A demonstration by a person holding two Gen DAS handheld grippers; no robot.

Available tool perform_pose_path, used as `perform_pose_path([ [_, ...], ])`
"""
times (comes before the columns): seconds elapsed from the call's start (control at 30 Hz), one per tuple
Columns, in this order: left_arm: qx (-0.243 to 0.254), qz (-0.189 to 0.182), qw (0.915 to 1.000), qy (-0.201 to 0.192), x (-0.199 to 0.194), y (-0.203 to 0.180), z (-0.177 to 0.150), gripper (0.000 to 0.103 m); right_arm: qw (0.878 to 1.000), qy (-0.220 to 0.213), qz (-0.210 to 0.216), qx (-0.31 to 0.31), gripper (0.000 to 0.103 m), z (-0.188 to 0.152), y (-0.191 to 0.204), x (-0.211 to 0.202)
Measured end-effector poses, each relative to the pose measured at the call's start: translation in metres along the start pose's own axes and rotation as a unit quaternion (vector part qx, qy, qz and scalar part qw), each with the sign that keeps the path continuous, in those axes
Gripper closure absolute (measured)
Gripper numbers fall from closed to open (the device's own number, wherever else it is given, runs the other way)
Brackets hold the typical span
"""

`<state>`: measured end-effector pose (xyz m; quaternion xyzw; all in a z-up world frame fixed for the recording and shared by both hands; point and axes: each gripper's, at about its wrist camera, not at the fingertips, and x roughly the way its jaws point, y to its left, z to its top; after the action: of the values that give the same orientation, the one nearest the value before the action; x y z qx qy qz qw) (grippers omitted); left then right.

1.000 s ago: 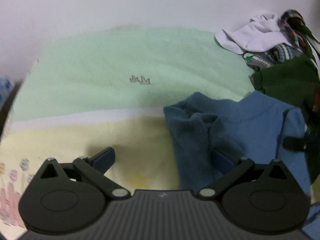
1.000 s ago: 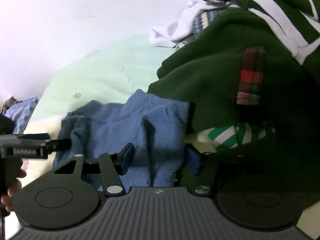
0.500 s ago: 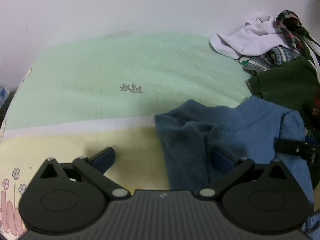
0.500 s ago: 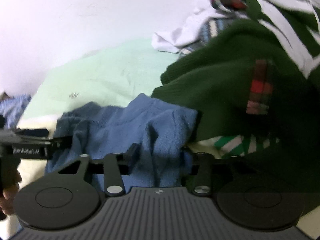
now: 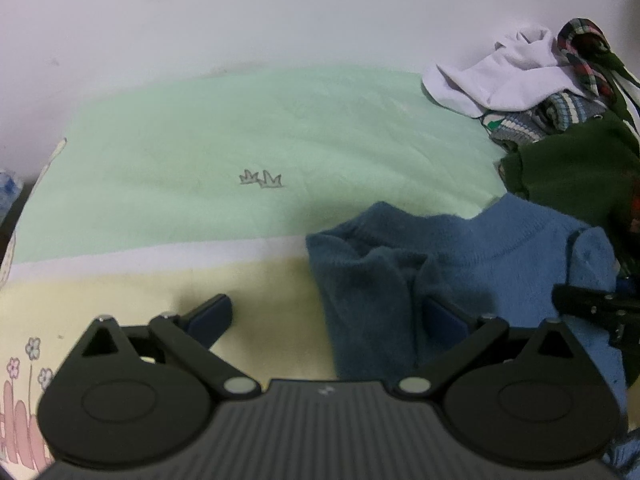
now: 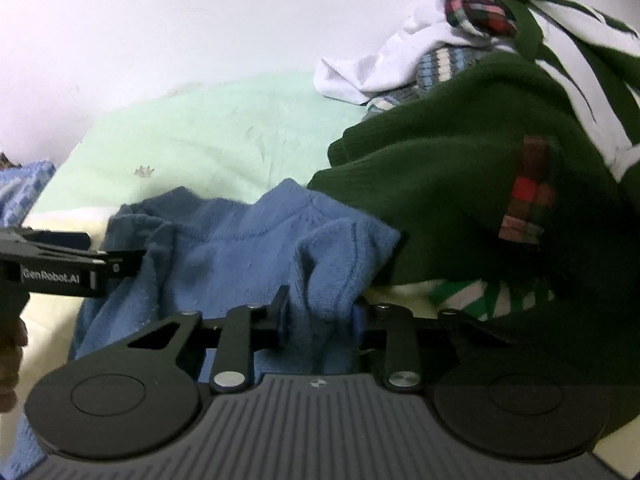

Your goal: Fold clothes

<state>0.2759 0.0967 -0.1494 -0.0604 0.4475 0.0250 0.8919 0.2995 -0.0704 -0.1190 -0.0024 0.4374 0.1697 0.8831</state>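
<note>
Between the right tool's (image 6: 320, 314) fingers, a fold of the blue sweater (image 6: 248, 248) is clamped.
Ahead of the left tool (image 5: 326, 316), whose fingers are spread wide with one on the sweater's left edge and the other over the bed cover (image 5: 248, 148), the sweater lies crumpled on the bed. Beyond the right tool's right finger a dark green garment (image 6: 452, 184) touches the sweater; a white garment (image 6: 380, 64) tops the pile behind.

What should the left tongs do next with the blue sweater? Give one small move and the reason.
Probably close the left tongs on the blue sweater. They stand wide open with the sweater's left edge between the fingers, while the right tongs already pinch a fold of it, so a second grip would allow spreading it.
</note>
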Motion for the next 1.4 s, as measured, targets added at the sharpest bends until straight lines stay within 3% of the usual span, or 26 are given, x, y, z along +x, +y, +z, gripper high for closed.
perform_pose_path([
  [0.07, -0.002, -0.007, 1.0000, -0.002, -0.004, -0.001, -0.001, 0.015, 1.000, -0.002, 0.004, 0.009, 0.073, -0.002, -0.004, -0.002],
  [0.13, 0.002, -0.015, 0.9999, -0.002, -0.009, -0.005, -0.001, 0.033, 1.000, -0.001, 0.005, 0.012, 0.075, -0.002, -0.005, -0.003],
  [0.23, 0.014, -0.020, 0.9997, -0.003, -0.015, -0.014, -0.001, 0.050, 1.000, -0.005, 0.004, 0.005, 0.076, -0.001, -0.001, -0.007],
  [0.47, 0.038, -0.016, 0.9991, -0.013, -0.021, -0.023, -0.005, 0.070, 0.999, -0.022, -0.002, -0.038, 0.077, 0.000, 0.008, -0.021],
  [0.53, 0.046, -0.008, 0.9988, -0.015, -0.023, -0.023, -0.006, 0.083, 0.999, -0.024, -0.003, -0.040, 0.077, -0.001, 0.007, -0.023],
  [0.8, 0.065, 0.020, 0.9975, -0.016, -0.028, -0.025, -0.012, 0.085, 0.999, -0.033, -0.005, -0.040, 0.078, -0.005, 0.006, -0.028],
  [0.9, 0.071, 0.024, 0.9969, -0.022, -0.032, -0.029, -0.015, 0.093, 0.998, -0.040, -0.005, -0.045, 0.078, -0.006, 0.009, -0.031],
  [1.03, 0.079, 0.035, 0.9960, -0.022, -0.034, -0.030, -0.017, 0.094, 0.998, -0.045, -0.009, -0.052, 0.079, -0.007, 0.012, -0.035],
  [1.4, 0.064, 0.039, 0.9968, -0.028, -0.056, -0.022, -0.028, 0.103, 0.997, -0.055, -0.006, -0.061, 0.079, -0.019, 0.017, -0.054],
])
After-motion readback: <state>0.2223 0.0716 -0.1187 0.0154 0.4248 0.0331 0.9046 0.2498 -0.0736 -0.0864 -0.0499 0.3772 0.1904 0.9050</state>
